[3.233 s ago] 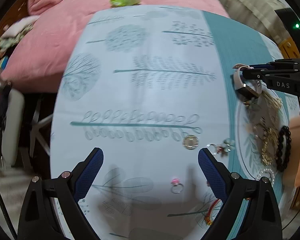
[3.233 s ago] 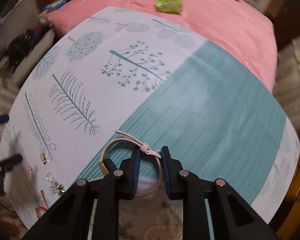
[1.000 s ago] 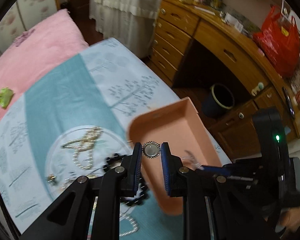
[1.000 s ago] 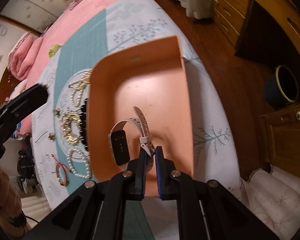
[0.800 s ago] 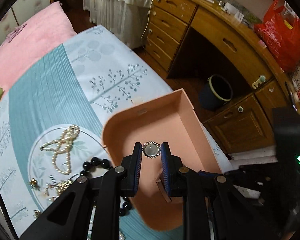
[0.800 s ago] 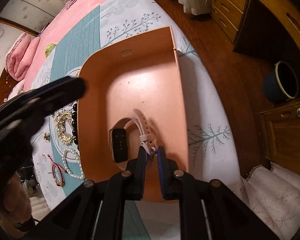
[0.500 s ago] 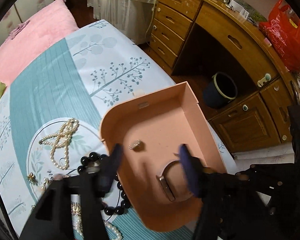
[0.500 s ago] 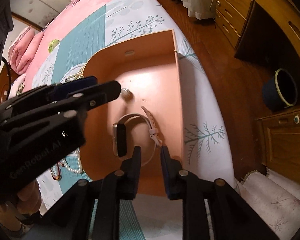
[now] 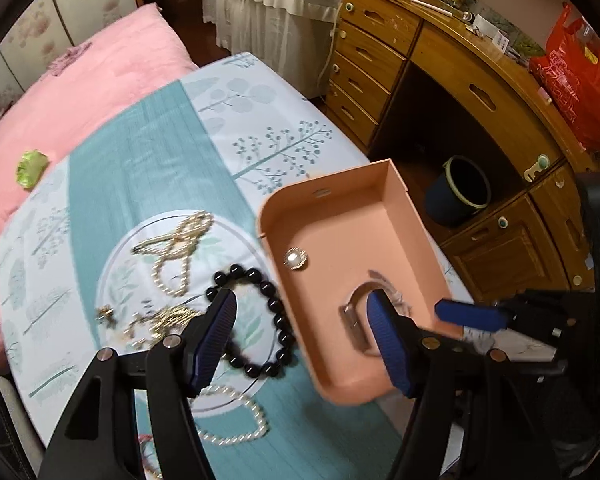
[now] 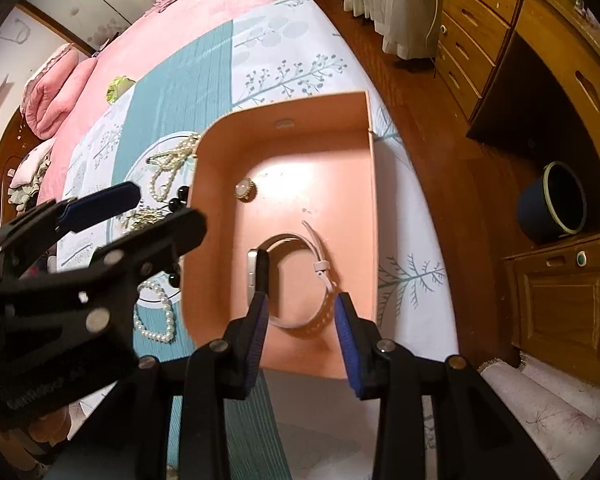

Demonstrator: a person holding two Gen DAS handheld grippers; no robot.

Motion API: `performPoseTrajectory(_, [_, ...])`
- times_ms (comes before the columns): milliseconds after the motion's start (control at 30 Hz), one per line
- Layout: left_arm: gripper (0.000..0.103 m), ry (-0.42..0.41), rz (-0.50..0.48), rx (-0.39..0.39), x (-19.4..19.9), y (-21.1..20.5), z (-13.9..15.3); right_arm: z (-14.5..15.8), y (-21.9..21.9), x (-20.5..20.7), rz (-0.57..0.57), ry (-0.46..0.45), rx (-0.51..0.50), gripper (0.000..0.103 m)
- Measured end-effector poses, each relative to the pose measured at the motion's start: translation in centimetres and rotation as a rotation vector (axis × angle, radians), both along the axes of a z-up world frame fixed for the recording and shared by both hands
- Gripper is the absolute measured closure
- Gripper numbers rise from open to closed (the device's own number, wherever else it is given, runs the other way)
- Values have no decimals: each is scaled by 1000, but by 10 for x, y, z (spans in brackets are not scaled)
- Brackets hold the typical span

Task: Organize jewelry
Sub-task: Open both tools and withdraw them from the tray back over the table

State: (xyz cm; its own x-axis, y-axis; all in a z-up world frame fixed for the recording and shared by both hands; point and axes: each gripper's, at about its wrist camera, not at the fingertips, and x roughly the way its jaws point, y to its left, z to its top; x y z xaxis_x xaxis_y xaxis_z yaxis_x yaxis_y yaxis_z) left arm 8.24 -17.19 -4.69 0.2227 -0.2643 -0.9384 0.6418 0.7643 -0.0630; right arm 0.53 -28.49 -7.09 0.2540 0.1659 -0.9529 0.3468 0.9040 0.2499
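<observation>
Both the left gripper (image 9: 300,340) and right gripper (image 10: 300,320) are just opening, nothing pinched, leaving the round pearl-faced ring (image 10: 245,189) and pale-strapped wristwatch (image 10: 296,280) lying in the peach plastic tray (image 10: 364,184).

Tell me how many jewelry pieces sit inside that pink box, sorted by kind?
Inside the peach-pink plastic box:
Round pearl-faced gold ring: 1
Pale pink wristwatch with strap: 1
Total: 2
</observation>
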Motion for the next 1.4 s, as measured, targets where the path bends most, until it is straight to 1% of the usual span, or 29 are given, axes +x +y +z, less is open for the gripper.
performPoseTrajectory(33, [35,-7,8,0,-3,5,3,4,3,-1,9,-6,-6,68])
performPoseTrajectory(100, [29,-22,35,-6,-8,17,12,8,8,-2,26,-10,-26,68])
performPoseTrajectory(133, [29,-29,44,-6,-10,20,15,11,13,-2,43,-13,-46,68])
performPoseTrajectory(300, [28,-92,107,10,-22,53,34,25,29,0,93,-25,-83,68])
performPoseTrajectory(400, [23,-111,168,12,-28,77,41,35,38,2,127,-49,-114,68])
performPoseTrajectory(500, [23,-121,239,19,-34,104,44,46,52,6,171,-73,-138,68])
performPoseTrajectory(733, [23,-86,401,37,-45,164,34,59,82,13,255,-102,-158,68])
performPoseTrajectory(933, [23,-77,498,38,-53,198,30,63,107,18,326,-116,-189,68])
performPoseTrajectory(1167, [22,-49,550,29,-56,211,21,61,129,23,392,-116,-219,68])
performPoseTrajectory(1300, [16,-30,554,22,-57,213,15,58,137,26,415,-114,-226,68])
performPoseTrajectory(1400, [16,-23,554,25,-57,214,11,55,141,29,426,-106,-229,68])
